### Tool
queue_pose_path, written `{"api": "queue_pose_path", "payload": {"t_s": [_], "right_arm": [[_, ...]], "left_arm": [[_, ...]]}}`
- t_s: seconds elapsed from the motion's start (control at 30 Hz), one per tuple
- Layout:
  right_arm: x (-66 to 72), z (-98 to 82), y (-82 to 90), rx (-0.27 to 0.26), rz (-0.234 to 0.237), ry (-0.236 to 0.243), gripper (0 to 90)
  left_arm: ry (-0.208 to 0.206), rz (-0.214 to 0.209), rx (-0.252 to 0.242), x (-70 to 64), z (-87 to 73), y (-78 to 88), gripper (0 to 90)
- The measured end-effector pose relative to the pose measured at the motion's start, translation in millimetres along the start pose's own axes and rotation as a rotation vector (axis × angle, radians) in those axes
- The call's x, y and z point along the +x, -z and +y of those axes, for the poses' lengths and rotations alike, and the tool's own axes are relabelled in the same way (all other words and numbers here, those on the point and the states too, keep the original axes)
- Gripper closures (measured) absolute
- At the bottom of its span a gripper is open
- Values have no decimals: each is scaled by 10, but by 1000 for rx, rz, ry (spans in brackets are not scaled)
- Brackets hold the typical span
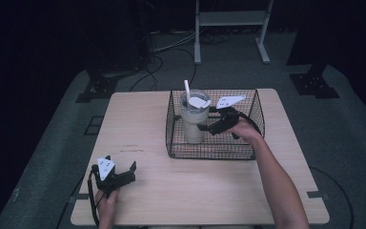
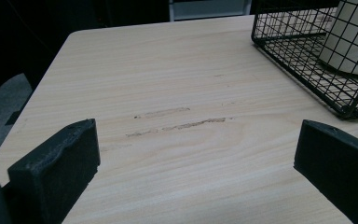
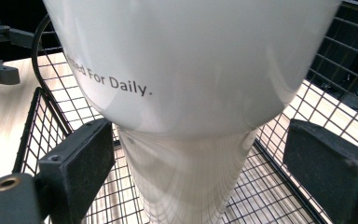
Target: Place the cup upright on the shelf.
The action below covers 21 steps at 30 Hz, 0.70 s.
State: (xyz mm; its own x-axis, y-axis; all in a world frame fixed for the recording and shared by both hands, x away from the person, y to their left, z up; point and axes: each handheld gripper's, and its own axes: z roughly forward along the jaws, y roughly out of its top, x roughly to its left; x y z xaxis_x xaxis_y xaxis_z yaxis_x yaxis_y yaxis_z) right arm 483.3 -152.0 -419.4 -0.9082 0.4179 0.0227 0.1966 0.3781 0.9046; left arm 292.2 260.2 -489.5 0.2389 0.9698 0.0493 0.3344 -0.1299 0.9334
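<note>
A tall white tumbler (image 1: 193, 119) with a lid and a white straw stands upright in the left part of a black wire basket (image 1: 209, 153) at the table's far middle. My right gripper (image 1: 208, 120) reaches into the basket from the right and is open. In the right gripper view the tumbler (image 3: 191, 93), printed "For Daily.", has its narrow base between the two jaws, with a gap on each side of my right gripper (image 3: 205, 158). My left gripper (image 1: 120, 163) rests open near the table's front left, holding nothing; in the left gripper view my left gripper (image 2: 196, 158) hovers over bare wood.
The light wooden table (image 1: 181, 191) has scuff marks (image 2: 177, 125) ahead of the left gripper. The basket's corner (image 2: 303, 56) lies to that gripper's far right. Cables (image 1: 162, 62) and a white frame (image 1: 231, 19) stand on the floor beyond the table.
</note>
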Motion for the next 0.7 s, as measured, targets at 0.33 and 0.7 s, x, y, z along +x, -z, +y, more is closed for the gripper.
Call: {"api": "queue_pose_path", "payload": {"t_s": [0.33, 0.7], "right_arm": [[9, 24, 59, 4, -15, -8, 83], [10, 48, 172, 23, -41, -47, 84]], "left_arm": [[-2, 1, 1, -3, 1, -1, 0], [-1, 6, 3, -3, 1, -5, 0]]}}
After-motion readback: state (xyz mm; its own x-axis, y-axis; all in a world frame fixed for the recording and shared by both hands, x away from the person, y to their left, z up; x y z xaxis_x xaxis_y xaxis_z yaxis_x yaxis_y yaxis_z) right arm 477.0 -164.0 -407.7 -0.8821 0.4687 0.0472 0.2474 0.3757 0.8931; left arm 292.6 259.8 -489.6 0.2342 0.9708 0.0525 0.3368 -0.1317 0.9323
